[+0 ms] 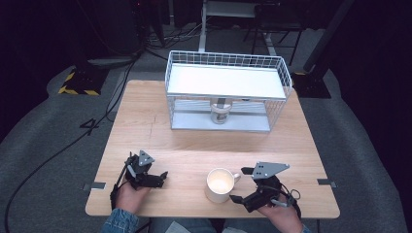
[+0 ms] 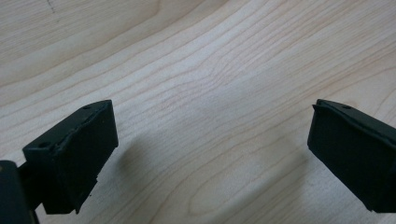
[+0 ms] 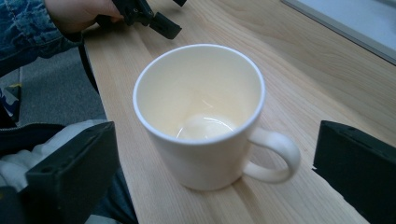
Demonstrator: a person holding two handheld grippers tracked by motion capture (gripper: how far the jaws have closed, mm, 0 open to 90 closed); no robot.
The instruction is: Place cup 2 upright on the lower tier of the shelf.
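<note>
High view: white mug (image 1: pixel 219 185) upright near the table's (image 1: pixel 204 141) front edge, right gripper (image 1: pixel 241 185) released just beside its handle; left gripper (image 1: pixel 163 175) apart.
Left gripper view: jaws spread over bare wood.
Right gripper view: mug (image 3: pixel 201 126) between wide jaws, untouched.

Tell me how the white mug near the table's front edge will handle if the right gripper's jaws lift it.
The mug looks glazed, so probably slippery and breakable. It seems empty, likely light. Lifted by its handle, it may tilt.
</note>
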